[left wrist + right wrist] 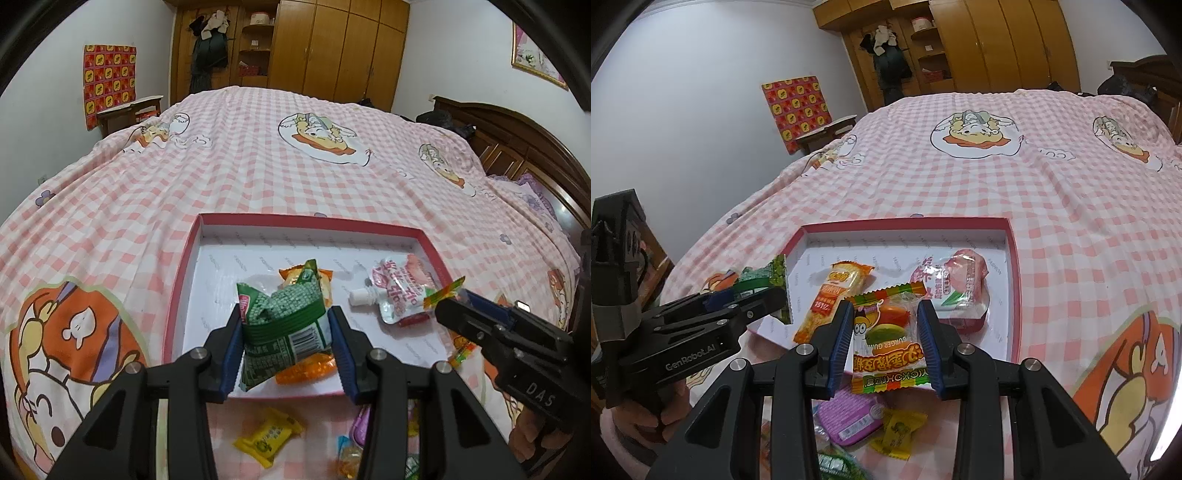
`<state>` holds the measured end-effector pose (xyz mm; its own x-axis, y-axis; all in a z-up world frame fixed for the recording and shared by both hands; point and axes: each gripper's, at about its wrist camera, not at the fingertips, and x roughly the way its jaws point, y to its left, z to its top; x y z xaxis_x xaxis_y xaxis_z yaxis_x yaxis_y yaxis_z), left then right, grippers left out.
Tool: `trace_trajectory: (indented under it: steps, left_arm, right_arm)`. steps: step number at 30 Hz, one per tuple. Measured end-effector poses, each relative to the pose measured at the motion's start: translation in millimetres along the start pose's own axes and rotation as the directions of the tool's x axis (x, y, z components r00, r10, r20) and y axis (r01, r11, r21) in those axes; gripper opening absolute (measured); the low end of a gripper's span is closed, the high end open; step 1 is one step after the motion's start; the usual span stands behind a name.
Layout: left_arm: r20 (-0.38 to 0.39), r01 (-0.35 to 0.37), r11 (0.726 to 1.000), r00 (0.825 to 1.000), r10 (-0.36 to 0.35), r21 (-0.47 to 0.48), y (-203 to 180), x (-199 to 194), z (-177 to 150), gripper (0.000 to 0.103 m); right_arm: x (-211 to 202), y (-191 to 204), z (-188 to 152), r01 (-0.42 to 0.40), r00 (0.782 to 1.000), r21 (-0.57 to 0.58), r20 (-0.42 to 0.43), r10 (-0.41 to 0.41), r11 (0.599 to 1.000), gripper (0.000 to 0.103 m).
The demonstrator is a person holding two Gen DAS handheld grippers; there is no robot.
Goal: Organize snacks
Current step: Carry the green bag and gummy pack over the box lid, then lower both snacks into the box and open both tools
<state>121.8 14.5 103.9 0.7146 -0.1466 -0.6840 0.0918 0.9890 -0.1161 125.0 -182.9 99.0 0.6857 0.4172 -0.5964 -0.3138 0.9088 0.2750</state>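
Observation:
My left gripper [286, 345] is shut on a green snack packet [284, 325] and holds it over the near part of the red-rimmed white tray [306, 221]. An orange wafer packet [306, 371] lies in the tray under it, and a pink spouted pouch [400, 291] lies at the tray's right. My right gripper [886, 341] is shut on a clear burger gummy packet [888, 343] over the tray's near edge [1015, 295]. In the right wrist view the orange wafer packet [834, 299] and pink pouch [960, 291] lie in the tray, and the left gripper [753, 306] with the green packet [775, 275] is at left.
The tray sits on a pink checked bedspread [295, 162]. Loose snacks lie in front of the tray: a yellow packet [267, 437], a purple tin [849, 417], another yellow packet [899, 432] and a green packet [838, 467]. A wooden headboard [517, 147] is at right, wardrobes [332, 48] behind.

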Motion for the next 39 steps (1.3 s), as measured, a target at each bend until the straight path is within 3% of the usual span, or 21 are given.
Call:
trace_trajectory:
  steps: [22, 39]
  left_arm:
    - [-0.004, -0.034, 0.999, 0.999, 0.034, -0.032, 12.5, 45.5, 12.9, 0.046]
    - [0.004, -0.029, 0.999, 1.0, 0.029, -0.045, 13.5, 52.7, 15.2, 0.046]
  right_arm:
    - [42.8, -9.5, 19.6, 0.066, 0.998, -0.019, -0.007, -0.067, 0.998, 0.037]
    - [58.3, -7.5, 17.5, 0.075, 0.997, -0.046, 0.022, -0.074, 0.996, 0.037]
